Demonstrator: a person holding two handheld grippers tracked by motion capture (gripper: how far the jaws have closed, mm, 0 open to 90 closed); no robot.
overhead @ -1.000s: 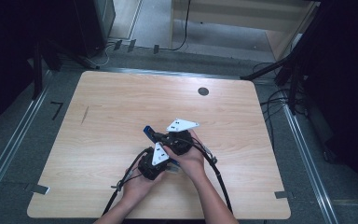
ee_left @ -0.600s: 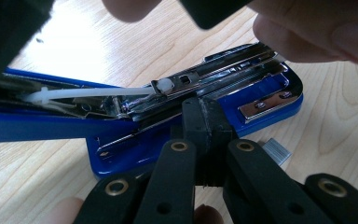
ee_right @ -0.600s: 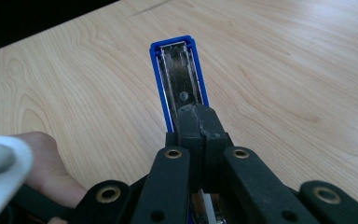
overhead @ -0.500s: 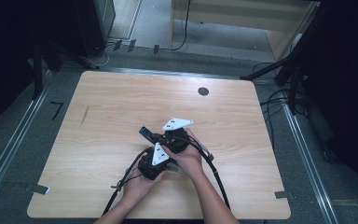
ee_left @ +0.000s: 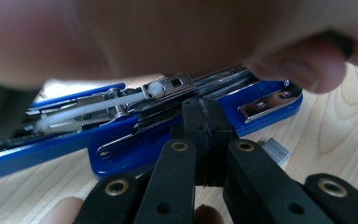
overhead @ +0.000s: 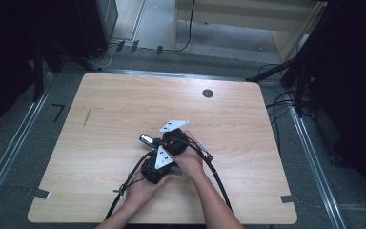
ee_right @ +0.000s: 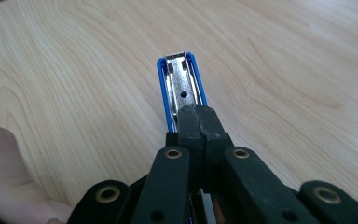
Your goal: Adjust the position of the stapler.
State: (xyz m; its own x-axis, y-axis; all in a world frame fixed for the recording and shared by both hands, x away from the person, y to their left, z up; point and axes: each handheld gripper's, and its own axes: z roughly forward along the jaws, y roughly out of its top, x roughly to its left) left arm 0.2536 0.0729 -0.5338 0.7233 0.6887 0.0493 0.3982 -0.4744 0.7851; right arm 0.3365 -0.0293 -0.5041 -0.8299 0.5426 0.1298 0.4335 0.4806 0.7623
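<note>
**Ana:** Pale wood table point(overhead: 105, 119) on a grey floor, dark stands and cables around it, a round grommet point(overhead: 208, 93) near the far edge at about one o'clock. What is going on in the middle?

**Ben:** Going left to right: the left gripper point(ee_left: 204, 122) sits at about seven o'clock from the table's centre, its jaws closed together, tips against the side of a blue stapler point(ee_left: 177, 135). In the left gripper view the stapler lies open on the wood, base flat, the metal magazine and its white pusher exposed. A small strip of staples point(ee_left: 276, 150) lies just beside the base, at four o'clock from the jaw tips.

**Ana:** And the right one?

**Ben:** The right gripper point(ee_right: 203, 122) is just beyond, near centre. Its jaws are also pressed together; the stapler's blue arm with its metal lining runs out from under them toward twelve o'clock in the right gripper view. Whether the pads pinch that arm or just rest on it, I cannot tell.

**Ana:** So which step is this?

**Ben:** I judge it to be loading: the stapler is opened and steadied, and the staples are not yet in the channel.

**Ana:** Next move?

**Ben:** Probably one gripper must open, pick up the strip squarely, and set it into the magazine while the other keeps the stapler from sliding.
</note>
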